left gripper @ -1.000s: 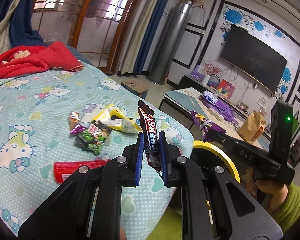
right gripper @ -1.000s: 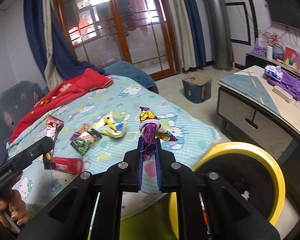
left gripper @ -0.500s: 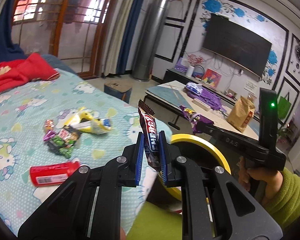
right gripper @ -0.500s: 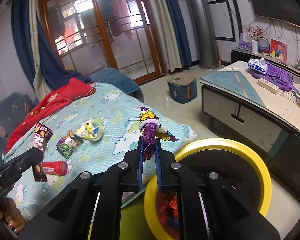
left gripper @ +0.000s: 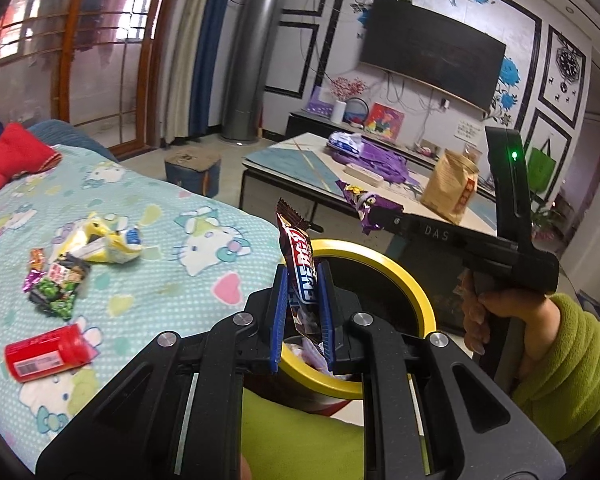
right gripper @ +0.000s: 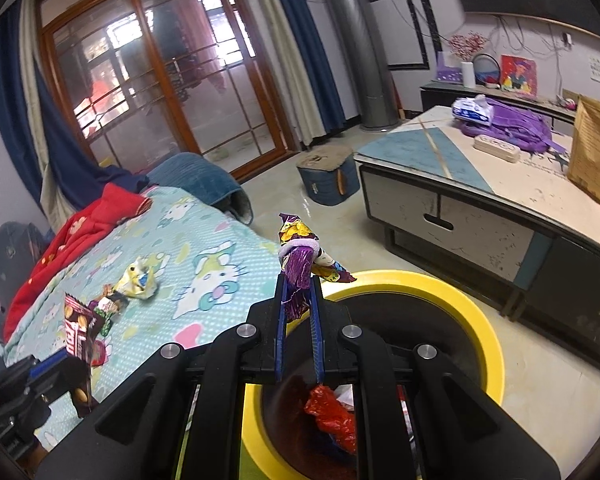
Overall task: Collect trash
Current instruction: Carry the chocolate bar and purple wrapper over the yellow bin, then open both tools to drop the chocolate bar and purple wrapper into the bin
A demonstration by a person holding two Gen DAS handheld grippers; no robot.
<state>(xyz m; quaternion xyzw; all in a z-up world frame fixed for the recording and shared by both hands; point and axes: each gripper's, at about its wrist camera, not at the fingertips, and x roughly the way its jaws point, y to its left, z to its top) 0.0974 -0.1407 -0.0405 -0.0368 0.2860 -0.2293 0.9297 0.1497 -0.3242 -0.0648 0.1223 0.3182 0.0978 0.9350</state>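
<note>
My left gripper (left gripper: 303,276) is shut on a brown energy bar wrapper (left gripper: 298,256) that stands upright over the near rim of the yellow-rimmed trash bin (left gripper: 414,292). My right gripper (right gripper: 299,292) is shut on a crumpled purple snack wrapper (right gripper: 298,258), held above the bin (right gripper: 488,344), where red trash (right gripper: 332,412) lies inside. On the bed (left gripper: 160,220) lie a yellow wrapper (left gripper: 104,240), a green packet (left gripper: 58,288), a small candy wrapper (left gripper: 36,258) and a red canister (left gripper: 46,354). In the left wrist view the right gripper (left gripper: 374,210) reaches in from the right.
A low coffee table (right gripper: 480,204) with a purple bag (right gripper: 508,124), a brown paper bag (right gripper: 594,156) and a power strip stands right of the bin. A blue stool (right gripper: 326,176) sits on the floor. A red blanket (right gripper: 72,236) lies at the bed's far end.
Both grippers swung right from over the bed to above the yellow bin, each still holding its wrapper. The bin's inside with red trash has come into view.
</note>
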